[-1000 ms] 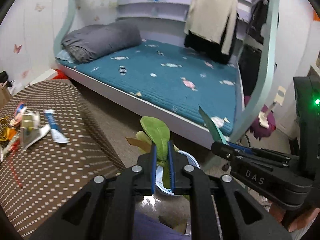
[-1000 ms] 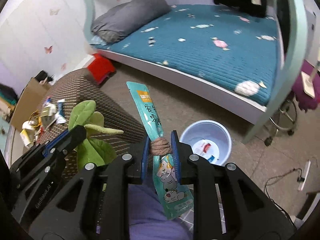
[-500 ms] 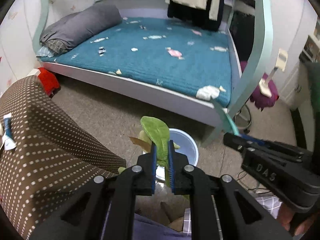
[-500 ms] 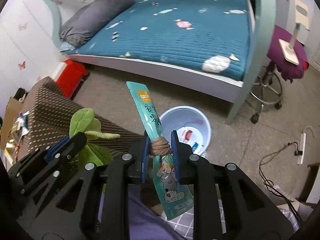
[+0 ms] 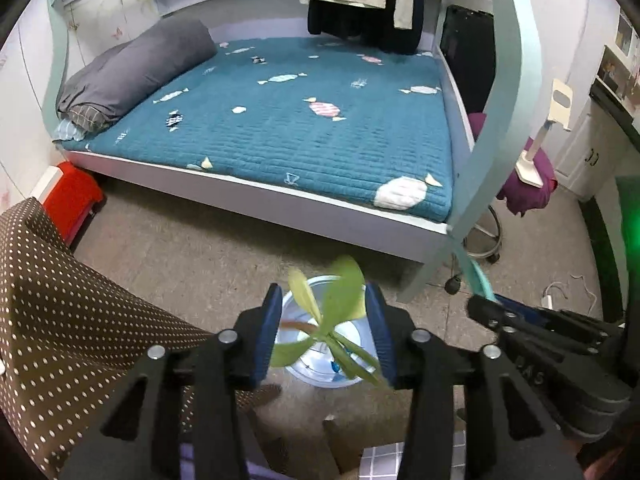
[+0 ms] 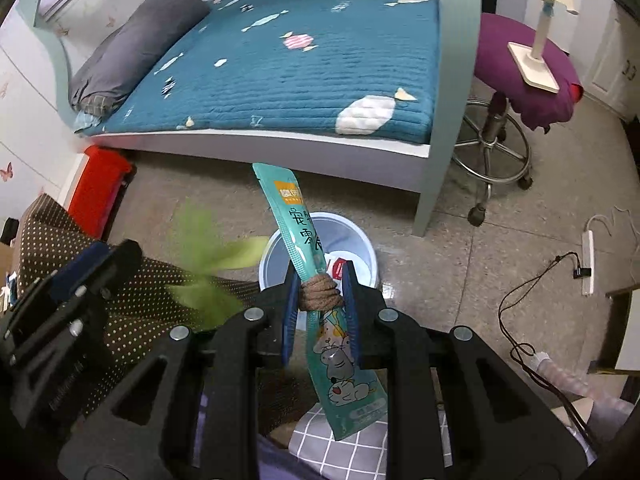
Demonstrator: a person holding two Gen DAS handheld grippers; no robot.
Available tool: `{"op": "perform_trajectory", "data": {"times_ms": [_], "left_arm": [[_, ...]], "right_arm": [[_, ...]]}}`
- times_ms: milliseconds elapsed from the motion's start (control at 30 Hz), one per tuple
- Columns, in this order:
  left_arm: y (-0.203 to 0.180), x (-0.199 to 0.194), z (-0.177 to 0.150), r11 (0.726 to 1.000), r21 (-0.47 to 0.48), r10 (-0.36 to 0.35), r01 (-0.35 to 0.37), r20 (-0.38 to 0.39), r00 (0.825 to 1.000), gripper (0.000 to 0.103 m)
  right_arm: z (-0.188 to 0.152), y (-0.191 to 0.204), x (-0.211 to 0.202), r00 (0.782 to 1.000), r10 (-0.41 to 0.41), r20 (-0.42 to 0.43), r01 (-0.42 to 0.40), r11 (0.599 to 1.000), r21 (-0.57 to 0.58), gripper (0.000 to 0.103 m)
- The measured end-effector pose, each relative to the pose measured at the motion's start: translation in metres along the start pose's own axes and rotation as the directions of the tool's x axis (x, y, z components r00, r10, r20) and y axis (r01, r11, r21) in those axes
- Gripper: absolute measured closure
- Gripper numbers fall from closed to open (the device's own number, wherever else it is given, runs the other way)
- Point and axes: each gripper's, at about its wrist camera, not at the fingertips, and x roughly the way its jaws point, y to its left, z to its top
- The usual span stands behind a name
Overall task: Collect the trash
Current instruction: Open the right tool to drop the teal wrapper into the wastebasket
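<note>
In the left wrist view, the left tool [image 5: 326, 336] points down at the floor, and its jaws have just been opening; they now stand apart, with the blue pads on both sides of a green leafy sprig [image 5: 332, 320]. The sprig is blurred and sits in the gap between the pads, and no pad presses on it; whether it touches the right pad I cannot tell. Directly beyond the sprig, on the floor, stands a pale blue bin [image 5: 300, 364] with some small things inside. To the left is a brown dotted surface [image 5: 72, 320], and further away is a bed [image 5: 304, 128] with a teal mattress and a grey rolled blanket [image 5: 136, 72]. A red box [image 5: 72, 200] lies on the floor at the far left, near the bed. At the right edge the right tool [image 5: 486, 308] comes into view with a teal strip rising from it. In the right wrist view, the right tool [image 6: 320, 296] is narrow and grips a long teal snack packet [image 6: 300, 224] at a rope knot [image 6: 321, 292] tied around its middle; the packet stands almost upright, tilted a little to the left. Just behind it is the same bin [image 6: 362, 246], where a white and red wrapper [image 6: 336, 266] lies. The blurred sprig [image 6: 204, 264] shows at the left, beside the left tool [image 6: 96, 264]. At the far right is a stool [image 6: 520, 68] with a purple cover, carrying a white stand [image 6: 538, 52].
</note>
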Motion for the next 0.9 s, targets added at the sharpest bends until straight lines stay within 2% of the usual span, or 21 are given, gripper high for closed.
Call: {"op": "perform_trajectory", "data": {"times_ms": [133, 333, 400, 433, 467, 500, 567, 900], "left_arm": [[0.014, 0.002, -0.003, 1.000, -0.019, 0.024, -0.025, -0.012, 1.000, 0.060], [0.048, 0.002, -0.017, 0.994, -0.084, 0.072, -0.075, -0.045, 0.996, 0.060], [0.060, 0.000, -0.020, 0.990, -0.112, 0.084, -0.090, -0.053, 0.995, 0.058], [0.065, -0.002, -0.021, 0.988, -0.123, 0.089, -0.095, -0.054, 0.995, 0.057], [0.068, -0.003, -0.022, 0.987, -0.130, 0.091, -0.097, -0.052, 0.995, 0.056], [0.072, -0.006, -0.023, 0.985, -0.137, 0.094, -0.100, -0.049, 0.994, 0.056], [0.077, -0.010, -0.024, 0.983, -0.146, 0.104, -0.109, -0.042, 0.994, 0.055], [0.083, -0.030, -0.032, 0.979, -0.168, 0.116, -0.116, -0.008, 0.993, 0.054]], "right_arm": [[0.001, 0.006, 0.007, 1.000, -0.006, -0.012, 0.005, 1.000, -0.013, 0.082], [0.006, 0.036, 0.021, 0.999, 0.017, -0.039, -0.020, 0.996, -0.092, 0.082], [0.009, 0.048, 0.023, 0.999, 0.027, -0.034, -0.031, 0.993, -0.118, 0.078], [0.012, 0.054, 0.023, 0.999, 0.028, -0.020, -0.030, 0.992, -0.125, 0.073], [0.013, 0.059, 0.021, 1.000, 0.021, 0.003, -0.020, 0.991, -0.131, 0.045], [0.013, 0.061, 0.019, 1.000, 0.010, 0.025, -0.007, 0.990, -0.140, 0.034], [0.012, 0.070, 0.015, 0.998, -0.023, 0.053, 0.032, 0.983, -0.180, 0.034], [-0.011, 0.079, 0.008, 1.000, -0.004, 0.007, 0.005, 0.975, -0.222, 0.034]]}}
